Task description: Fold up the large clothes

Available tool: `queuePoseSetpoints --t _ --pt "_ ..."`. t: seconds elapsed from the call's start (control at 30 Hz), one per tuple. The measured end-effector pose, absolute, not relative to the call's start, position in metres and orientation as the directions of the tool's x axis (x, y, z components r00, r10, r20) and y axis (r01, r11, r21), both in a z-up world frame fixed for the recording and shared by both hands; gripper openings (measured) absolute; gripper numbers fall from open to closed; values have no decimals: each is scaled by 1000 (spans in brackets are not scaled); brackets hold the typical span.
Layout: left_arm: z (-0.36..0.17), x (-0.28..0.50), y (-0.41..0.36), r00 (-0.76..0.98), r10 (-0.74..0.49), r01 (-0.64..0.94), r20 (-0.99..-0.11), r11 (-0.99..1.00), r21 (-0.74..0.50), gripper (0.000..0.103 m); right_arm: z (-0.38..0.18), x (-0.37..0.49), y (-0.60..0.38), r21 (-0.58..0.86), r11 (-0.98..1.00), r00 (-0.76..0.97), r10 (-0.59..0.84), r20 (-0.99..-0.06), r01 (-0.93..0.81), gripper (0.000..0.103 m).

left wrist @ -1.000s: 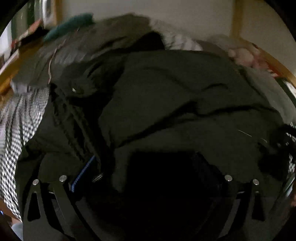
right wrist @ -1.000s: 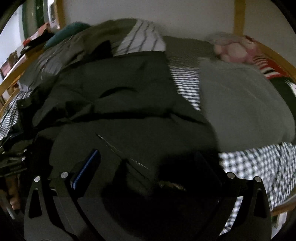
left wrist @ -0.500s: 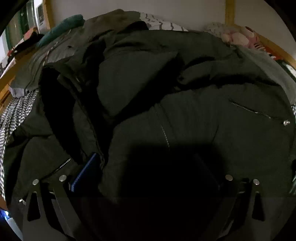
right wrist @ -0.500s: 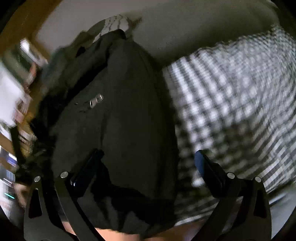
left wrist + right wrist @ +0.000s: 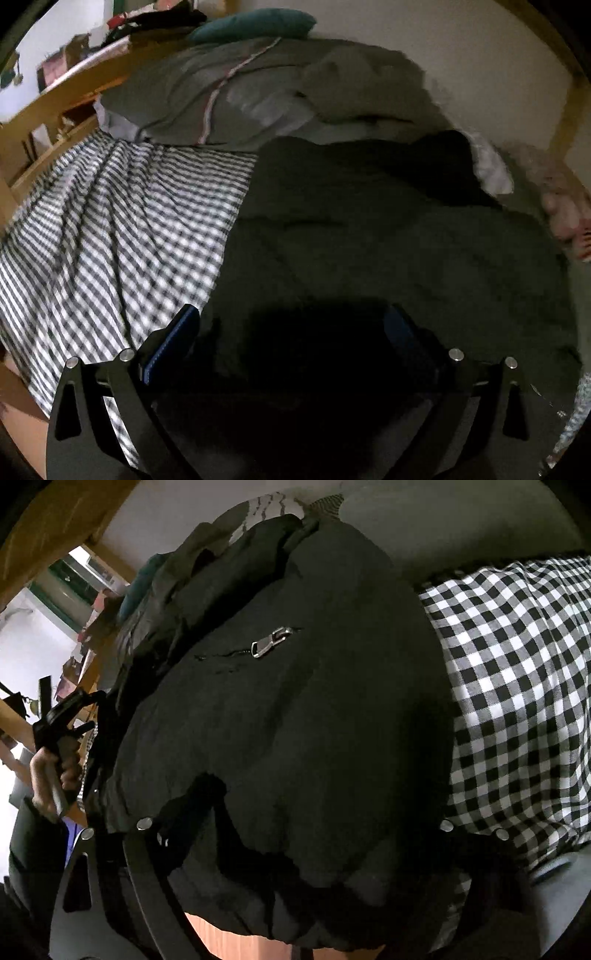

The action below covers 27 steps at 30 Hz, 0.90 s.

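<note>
While the checked sheet (image 5: 110,236) covers the bed from its near edge back to the wooden frame (image 5: 55,107), a big dark jacket (image 5: 388,236) lies spread over its right side in the left wrist view, its far end against a heap of grey bedding (image 5: 258,92). Seen from the right wrist, the jacket (image 5: 295,720) fills the middle, its hem hanging over the near bed edge, checked sheet (image 5: 517,664) to its right. The left gripper (image 5: 291,332) stands open, jacket cloth under the gap, pads not pressing. The right gripper (image 5: 295,849) is closing, jacket hem between the jaws, not yet pinched. A small zip pull (image 5: 267,642) shines on a pocket.
</note>
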<state>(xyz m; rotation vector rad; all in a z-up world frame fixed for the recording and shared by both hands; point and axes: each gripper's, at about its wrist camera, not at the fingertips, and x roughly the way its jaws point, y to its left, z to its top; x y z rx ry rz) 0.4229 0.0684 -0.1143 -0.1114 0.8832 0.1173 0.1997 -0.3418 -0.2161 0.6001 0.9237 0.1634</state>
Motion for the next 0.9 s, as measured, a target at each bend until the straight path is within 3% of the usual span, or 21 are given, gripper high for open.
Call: queuePoseSetpoints --t 0.1,0.17,0.2,0.33,0.47,0.57,0.63,0.77,0.87,0.9 --pt "-125 451 62 584 -9 -57 -812 997 -53 97 -215 206 -337 549 828 607 379 -698 114 90" --pt "-126 458 54 572 -53 2 -819 998 -64 49 -213 203 -341 556 825 614 388 -688 101 90" --pt "-125 460 49 560 -57 9 -827 998 -63 48 -213 199 -343 551 828 616 385 -687 98 89" --pt "-106 471 50 580 -69 -12 -811 996 -94 8 -213 196 -345 545 833 623 377 -685 95 84" --pt "-85 501 84 574 -83 -108 -814 978 -177 7 -216 192 -352 560 822 621 390 -680 97 83" --pt "-84 518 87 534 -104 -68 -839 984 -166 7 -218 191 -353 563 821 618 393 -681 98 83" --pt "-86 519 80 558 -35 -43 -829 997 -70 7 -219 191 -353 565 820 618 395 -680 97 83" --pt "-103 542 92 532 16 -114 -846 992 -53 8 -219 192 -352 558 824 617 389 -684 99 83" --pt "-137 562 83 455 110 -91 -883 993 77 10 -220 194 -350 555 826 615 385 -688 103 81" --pt "-139 562 74 468 159 -67 -869 987 145 12 -220 194 -348 551 828 615 382 -689 102 75"
